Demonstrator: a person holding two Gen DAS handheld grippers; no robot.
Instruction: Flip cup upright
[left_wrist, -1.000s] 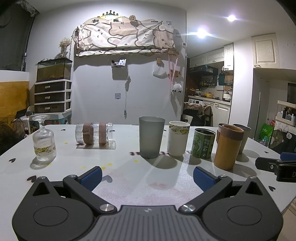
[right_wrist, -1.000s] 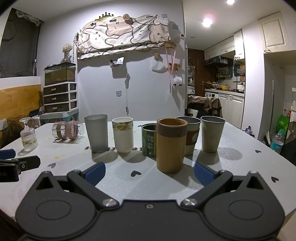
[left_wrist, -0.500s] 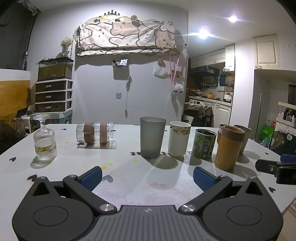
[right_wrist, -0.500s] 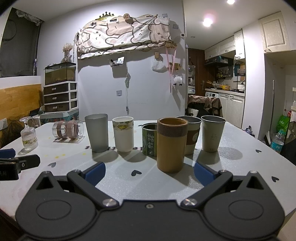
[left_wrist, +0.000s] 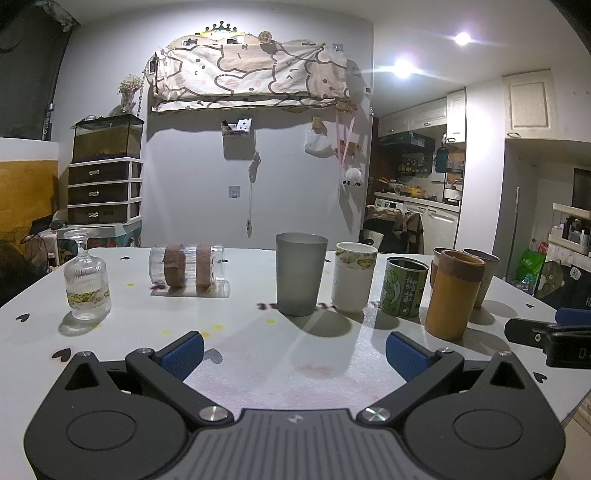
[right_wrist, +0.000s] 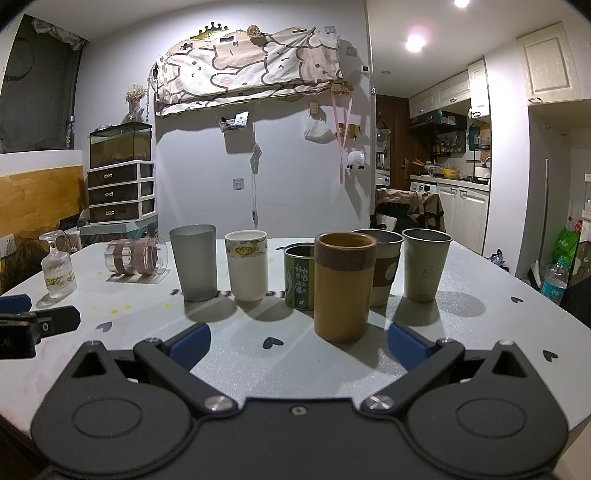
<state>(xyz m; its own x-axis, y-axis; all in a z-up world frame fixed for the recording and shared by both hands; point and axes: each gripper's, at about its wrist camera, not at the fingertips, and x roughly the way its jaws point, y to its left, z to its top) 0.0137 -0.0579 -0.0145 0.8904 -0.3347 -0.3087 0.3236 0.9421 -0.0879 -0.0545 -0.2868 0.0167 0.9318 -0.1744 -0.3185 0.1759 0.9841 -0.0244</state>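
A clear glass cup with two brown bands (left_wrist: 186, 266) lies on its side at the far left of the white table (left_wrist: 258, 354); it also shows in the right wrist view (right_wrist: 136, 256). A ribbed stemmed glass (left_wrist: 86, 284) stands upside down at the left edge, also seen from the right wrist (right_wrist: 57, 271). My left gripper (left_wrist: 293, 356) is open and empty, low over the near table, well short of both. My right gripper (right_wrist: 299, 345) is open and empty, just in front of a tan cup (right_wrist: 343, 286).
A row of upright cups crosses the table: grey tumbler (left_wrist: 301, 273), white cup (left_wrist: 354, 275), green cup (left_wrist: 404, 286), tan cup (left_wrist: 454, 293), and two grey cups behind (right_wrist: 424, 264). The right gripper's finger (left_wrist: 546, 334) shows at the right edge.
Both grippers have drifted only slightly; the view has shifted a little. No object has moved and both grippers stay open.
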